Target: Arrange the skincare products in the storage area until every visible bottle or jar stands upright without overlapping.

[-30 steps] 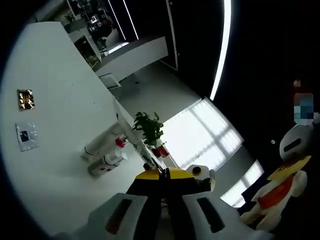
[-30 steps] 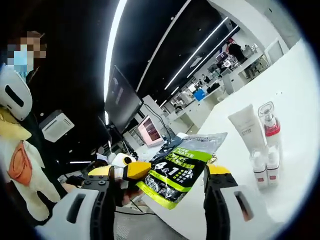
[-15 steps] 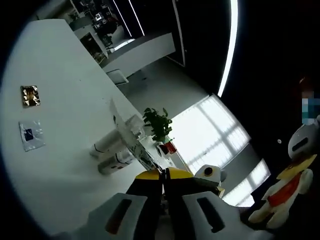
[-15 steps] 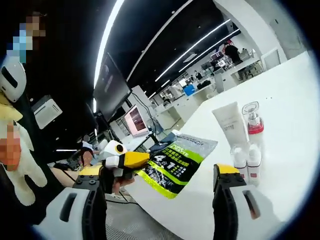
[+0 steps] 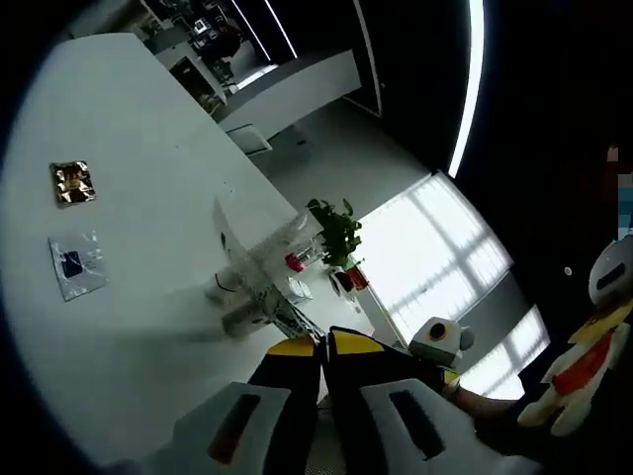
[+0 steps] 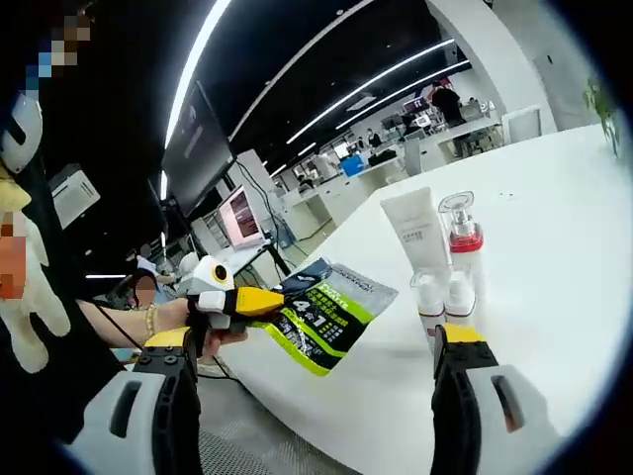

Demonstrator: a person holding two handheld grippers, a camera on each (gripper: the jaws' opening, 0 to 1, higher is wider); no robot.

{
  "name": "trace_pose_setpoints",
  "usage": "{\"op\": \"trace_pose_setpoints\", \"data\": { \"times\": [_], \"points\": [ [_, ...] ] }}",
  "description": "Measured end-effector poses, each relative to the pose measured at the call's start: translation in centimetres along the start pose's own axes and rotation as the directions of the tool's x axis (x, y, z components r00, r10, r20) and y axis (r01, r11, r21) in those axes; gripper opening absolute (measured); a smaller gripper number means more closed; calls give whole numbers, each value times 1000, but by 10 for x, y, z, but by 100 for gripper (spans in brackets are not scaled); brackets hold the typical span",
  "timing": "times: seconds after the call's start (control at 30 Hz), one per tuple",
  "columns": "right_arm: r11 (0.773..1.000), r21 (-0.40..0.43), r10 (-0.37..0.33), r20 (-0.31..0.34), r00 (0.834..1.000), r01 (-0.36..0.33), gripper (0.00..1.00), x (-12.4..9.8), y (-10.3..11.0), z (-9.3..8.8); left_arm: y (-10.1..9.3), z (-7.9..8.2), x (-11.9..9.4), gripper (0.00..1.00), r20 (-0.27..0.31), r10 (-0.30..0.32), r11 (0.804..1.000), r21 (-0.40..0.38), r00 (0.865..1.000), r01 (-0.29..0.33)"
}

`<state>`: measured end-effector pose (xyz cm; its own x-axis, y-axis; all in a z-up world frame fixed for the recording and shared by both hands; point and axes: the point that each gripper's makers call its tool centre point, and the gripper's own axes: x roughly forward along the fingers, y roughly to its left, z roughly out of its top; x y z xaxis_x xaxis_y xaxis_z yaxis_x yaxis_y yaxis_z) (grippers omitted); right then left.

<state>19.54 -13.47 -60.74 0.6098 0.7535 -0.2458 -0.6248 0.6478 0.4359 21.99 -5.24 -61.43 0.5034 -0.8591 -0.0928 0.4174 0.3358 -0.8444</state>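
Right gripper view: the left gripper [image 6: 259,301] enters from the left with its yellow-tipped jaws pinched on the near edge of a green-and-black sachet pack [image 6: 321,315], held just above the white table [image 6: 554,237]. The right gripper [image 6: 316,341] has its jaws spread wide and carries nothing. Ahead of it, nearer its right jaw, stand the skincare products: a white tube [image 6: 414,230], a clear pump bottle with a red collar [image 6: 462,240], and two small white bottles [image 6: 442,294] just in front, all upright and close together.

Left gripper view: the left gripper's jaws meet on the pack's edge, and the pack [image 5: 259,259], seen edge-on, partly screens the products beyond. Well off to the left of the jaws lie a gold sachet [image 5: 72,182] and a clear sachet [image 5: 77,263], flat on the table.

The step in hand appears to be carrying the pack toward the product group. The next move probably calls for setting it down beside the bottles without knocking or covering them.
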Motion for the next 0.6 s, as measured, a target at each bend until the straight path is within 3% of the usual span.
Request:
{"op": "trace_pose_setpoints", "data": {
  "times": [0.2,0.6],
  "points": [
    [999,-36,-40,-52,998,38,99,-7,-9,-12,19,1,4,0,-17,29,1000,6,999,-29],
    [985,-106,-146,-74,987,137,99,-15,-31,-23,55,0,17,0,-62,91,996,22,994,-90]
  ]
}}
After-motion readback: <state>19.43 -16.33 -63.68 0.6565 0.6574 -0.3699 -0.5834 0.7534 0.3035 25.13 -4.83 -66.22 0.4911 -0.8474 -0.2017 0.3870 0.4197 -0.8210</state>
